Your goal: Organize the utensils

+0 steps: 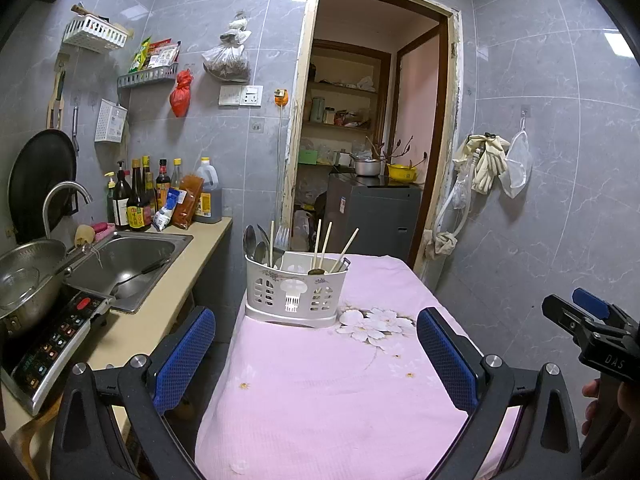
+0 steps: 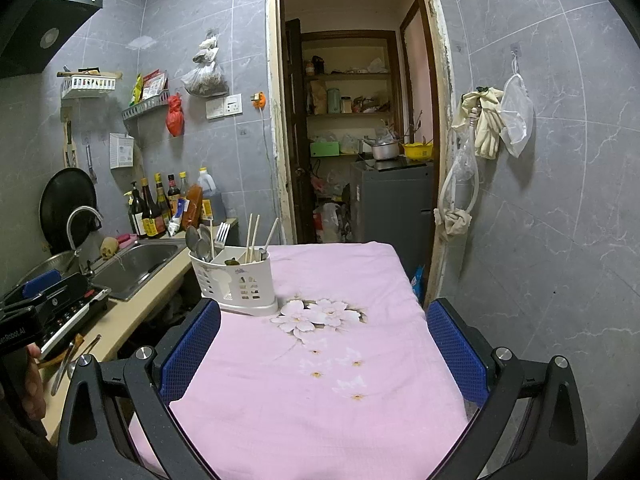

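Utensil caddy on pink-clothed table, both grippers empty and spread wide.

Nearest: left gripper (image 1: pixel 316 356), jaws wide, blue pads holding nothing; right gripper (image 2: pixel 324 350), jaws likewise wide and empty. Between and below both jaw pairs: pink tablecloth (image 2: pixel 320 392) with white flower print. Beyond the left jaws, roughly centred: white utensil holder (image 1: pixel 296 290), upright near the table's far-left corner; ahead-left of the right jaws. Contents: spoons (image 1: pixel 254 242) in left compartment, fork (image 2: pixel 221 234) in middle, chopsticks (image 1: pixel 326 240) leaning in right compartment. Further left: sink (image 1: pixel 128 262). Farthest: open doorway (image 2: pixel 356 120).
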{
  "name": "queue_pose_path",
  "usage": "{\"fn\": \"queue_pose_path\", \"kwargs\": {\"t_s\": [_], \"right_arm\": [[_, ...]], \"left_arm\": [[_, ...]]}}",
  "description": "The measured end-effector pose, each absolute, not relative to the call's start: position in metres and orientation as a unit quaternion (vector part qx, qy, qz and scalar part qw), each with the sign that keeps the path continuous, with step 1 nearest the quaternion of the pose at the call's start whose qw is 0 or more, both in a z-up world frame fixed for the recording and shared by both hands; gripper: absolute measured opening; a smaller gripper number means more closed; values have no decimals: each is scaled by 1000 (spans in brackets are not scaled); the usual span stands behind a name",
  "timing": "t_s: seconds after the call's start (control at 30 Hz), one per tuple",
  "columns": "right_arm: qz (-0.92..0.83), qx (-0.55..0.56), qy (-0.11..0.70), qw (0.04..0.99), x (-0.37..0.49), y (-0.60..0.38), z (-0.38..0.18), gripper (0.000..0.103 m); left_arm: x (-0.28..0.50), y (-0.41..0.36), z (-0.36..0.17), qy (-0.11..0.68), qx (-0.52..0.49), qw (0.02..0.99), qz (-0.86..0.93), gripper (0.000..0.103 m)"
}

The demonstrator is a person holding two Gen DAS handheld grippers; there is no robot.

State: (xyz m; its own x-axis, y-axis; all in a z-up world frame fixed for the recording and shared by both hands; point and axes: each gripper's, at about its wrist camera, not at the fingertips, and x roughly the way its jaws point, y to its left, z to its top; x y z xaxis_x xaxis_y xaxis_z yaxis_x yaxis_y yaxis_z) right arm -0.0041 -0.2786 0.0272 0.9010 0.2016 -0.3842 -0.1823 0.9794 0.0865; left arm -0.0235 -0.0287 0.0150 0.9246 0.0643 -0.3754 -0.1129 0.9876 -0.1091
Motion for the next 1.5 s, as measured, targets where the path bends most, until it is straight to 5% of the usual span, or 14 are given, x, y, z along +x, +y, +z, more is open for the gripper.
{"fn": "queue_pose_path", "kwargs": {"t_s": [1.5], "right_arm": [[100, 22, 206, 973, -11, -279, 23, 101]], "left_arm": [[-19, -36, 10, 197, -55, 978, 39, 102]]}}
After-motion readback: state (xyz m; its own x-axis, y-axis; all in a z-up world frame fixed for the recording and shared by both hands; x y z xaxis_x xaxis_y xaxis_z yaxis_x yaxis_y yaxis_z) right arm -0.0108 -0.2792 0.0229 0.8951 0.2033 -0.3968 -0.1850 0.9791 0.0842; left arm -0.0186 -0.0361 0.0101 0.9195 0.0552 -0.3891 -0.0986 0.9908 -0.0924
